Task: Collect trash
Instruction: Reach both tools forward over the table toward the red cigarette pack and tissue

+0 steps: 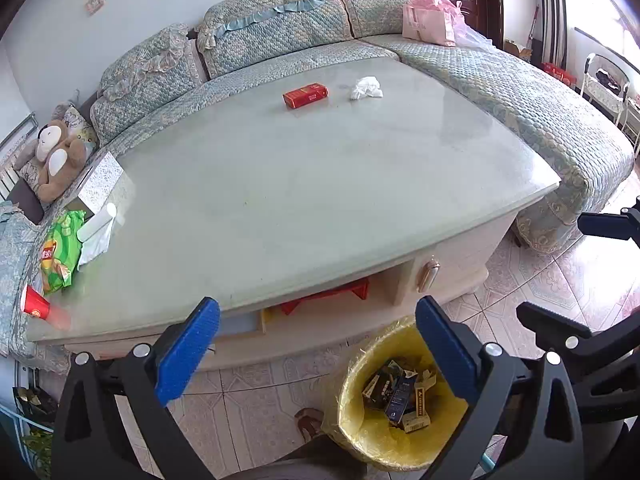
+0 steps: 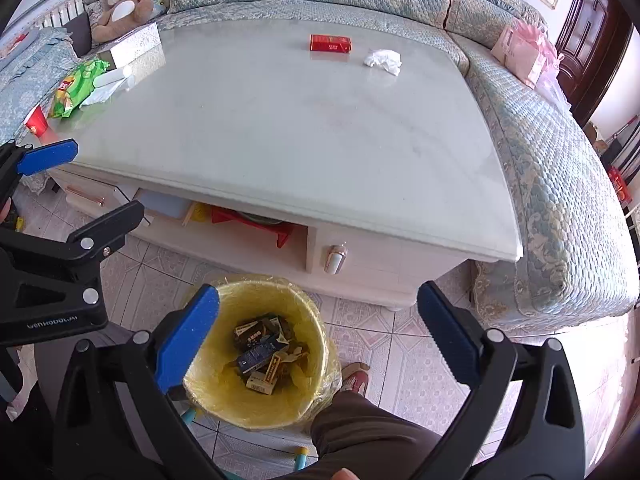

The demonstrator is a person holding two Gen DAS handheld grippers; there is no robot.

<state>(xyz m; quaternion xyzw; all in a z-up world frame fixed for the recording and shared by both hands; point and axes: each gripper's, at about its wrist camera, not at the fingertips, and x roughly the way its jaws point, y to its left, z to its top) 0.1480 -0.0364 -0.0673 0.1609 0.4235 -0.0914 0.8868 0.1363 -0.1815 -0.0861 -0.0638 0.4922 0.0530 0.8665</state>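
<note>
Right hand-held gripper: hanging over the bin with blue pads spread wide, gripping nothing.
Left hand-held gripper: standing just as wide, empty, hovering above the surface's near edge and the bin.
Surface: pale glass top carrying trash at its far side and clutter at its left edge.
Bin: sitting on the tiled floor in front of the surface, lined with a yellow bag, holding a pile of small cartons.
Open shelf: sitting under the top, holding a red tray.
Tissue box: lying at the far left corner.
Green snack bag: lying beside it.
Red box: resting near the far edge.
Crumpled tissue: lying just right of the red box.
Red cup: standing at the left corner.
</note>
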